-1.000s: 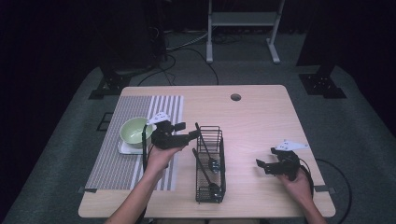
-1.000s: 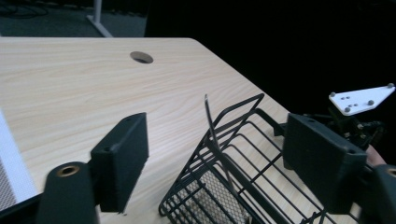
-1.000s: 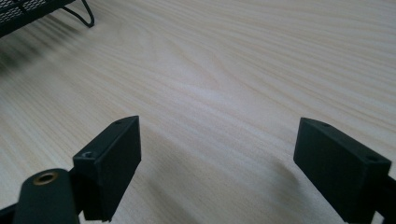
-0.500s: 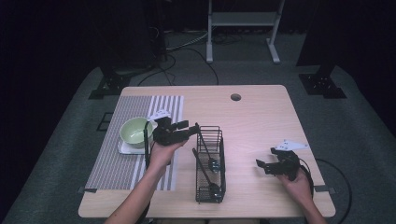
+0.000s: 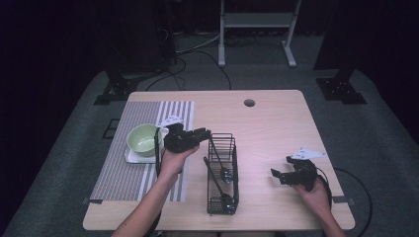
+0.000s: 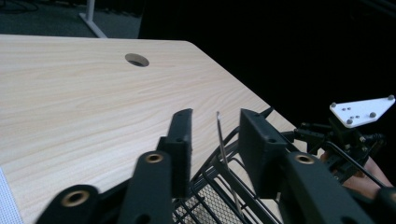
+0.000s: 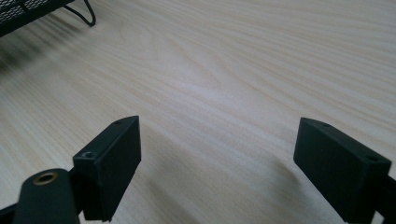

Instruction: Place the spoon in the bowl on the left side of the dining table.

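1. Left gripper (image 5: 201, 134) sits at the far left corner of the black wire basket (image 5: 223, 173); in the left gripper view its jaws flank a thin metal utensil handle (image 6: 223, 144) that stands up out of the basket.
2. Its jaws have just been closing; a gap shows on each side of the handle, so the pads are not pinching it, and the handle is between them.
3. Basket sits mid-table on the wooden table (image 5: 276, 128), long side running away from the person; dark utensils (image 5: 217, 170) lean inside it.
4. Right gripper (image 5: 277, 176) rests low at the right side of the table, well apart from the basket, jaws spread wide with bare tabletop between them.
5. Right gripper view: basket edge and foot (image 7: 28, 11) at top left, far off.
6. Green bowl (image 5: 143, 139) on a white plate (image 5: 132, 157), on the striped placemat (image 5: 123, 173), just left of the left gripper.
7. Round hole (image 5: 249, 102) in the table near its far edge.
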Motion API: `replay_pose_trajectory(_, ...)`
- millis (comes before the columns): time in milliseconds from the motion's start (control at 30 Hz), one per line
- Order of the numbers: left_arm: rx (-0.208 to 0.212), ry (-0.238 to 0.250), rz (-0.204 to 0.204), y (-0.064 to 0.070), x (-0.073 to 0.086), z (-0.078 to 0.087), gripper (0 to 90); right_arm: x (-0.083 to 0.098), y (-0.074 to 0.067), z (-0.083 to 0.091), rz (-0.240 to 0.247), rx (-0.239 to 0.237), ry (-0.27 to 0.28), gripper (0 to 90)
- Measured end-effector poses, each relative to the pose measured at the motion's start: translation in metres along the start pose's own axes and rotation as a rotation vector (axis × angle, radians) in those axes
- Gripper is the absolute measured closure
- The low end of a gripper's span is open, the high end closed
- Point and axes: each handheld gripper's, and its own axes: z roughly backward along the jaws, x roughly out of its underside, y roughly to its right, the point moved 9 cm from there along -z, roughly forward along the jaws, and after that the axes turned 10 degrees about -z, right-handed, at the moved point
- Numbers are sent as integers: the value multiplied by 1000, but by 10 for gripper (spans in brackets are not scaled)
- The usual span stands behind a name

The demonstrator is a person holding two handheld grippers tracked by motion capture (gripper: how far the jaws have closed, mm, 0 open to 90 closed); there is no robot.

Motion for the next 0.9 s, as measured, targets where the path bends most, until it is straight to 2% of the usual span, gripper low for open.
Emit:
replay_pose_trajectory(100,6,0,2,0,0,0,732,0,0,0,-1,-1,0,140)
replay_pose_trajectory(200,39,14,25,0,-1,0,806,0,0,0,2,0,-2,140)
replay_pose_trajectory(400,65,28,41,1,-1,-2,868,0,-1,0,8,0,-3,140)
replay_pose_trajectory(433,65,28,41,1,-1,-2,872,0,-1,0,8,0,-3,140)
replay_pose_trajectory(500,79,43,70,0,0,-1,877,0,-1,0,8,-1,-3,140)
replay_pose_trajectory(633,98,63,88,3,-1,0,885,0,-1,0,9,0,-2,140)
replay_pose_trajectory(767,104,74,89,5,-4,3,893,0,-1,0,9,-1,-3,140)
replay_pose_trajectory(900,98,77,73,8,-8,5,893,0,-1,0,13,1,-4,140)
